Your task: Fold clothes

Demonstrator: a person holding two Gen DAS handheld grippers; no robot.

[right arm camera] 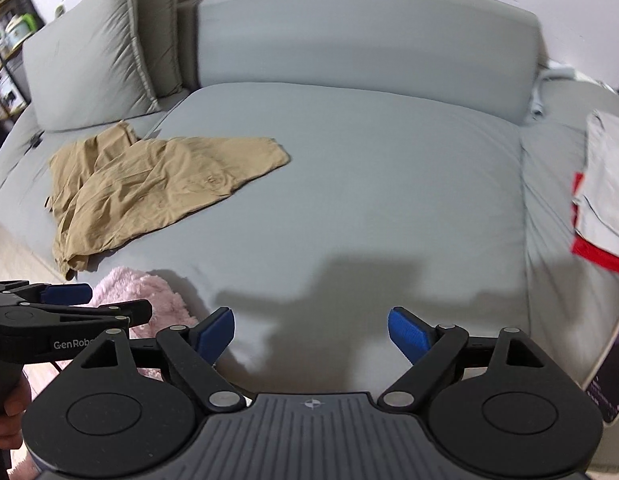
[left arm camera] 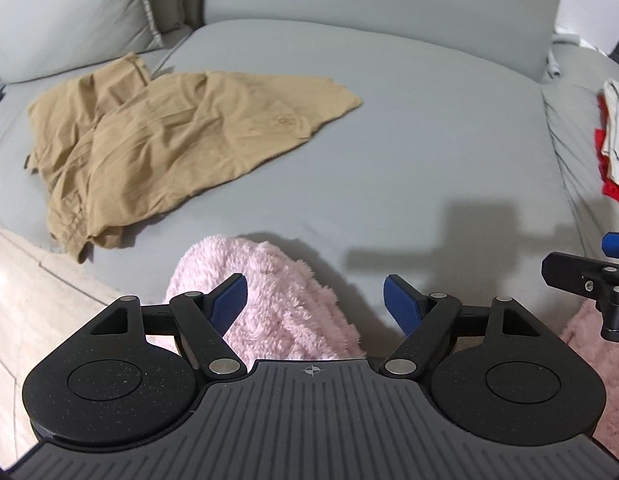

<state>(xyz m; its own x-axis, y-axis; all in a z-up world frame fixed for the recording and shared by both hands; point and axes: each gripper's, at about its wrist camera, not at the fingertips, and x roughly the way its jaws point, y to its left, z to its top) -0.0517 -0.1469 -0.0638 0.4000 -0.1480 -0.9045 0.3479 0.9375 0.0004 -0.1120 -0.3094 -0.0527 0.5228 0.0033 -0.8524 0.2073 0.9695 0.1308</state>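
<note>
A crumpled tan garment (left arm camera: 161, 148) lies on the left of the grey sofa seat (left arm camera: 409, 160); it also shows in the right wrist view (right arm camera: 149, 192). A fluffy pink garment (left arm camera: 277, 304) hangs over the seat's front edge, below my left gripper (left arm camera: 315, 300), which is open and empty above it. My right gripper (right arm camera: 311, 332) is open and empty over bare seat near the front edge. The left gripper (right arm camera: 69, 304) shows at the left of the right wrist view, beside the pink garment (right arm camera: 141, 296).
A red and white pile of clothes (right arm camera: 601, 196) lies on the right of the sofa. A grey cushion (right arm camera: 89, 52) leans at the back left. The backrest (right arm camera: 365, 48) stands behind. Pale floor (left arm camera: 41, 292) lies at the left. A book-like object (right arm camera: 613, 368) is at the right edge.
</note>
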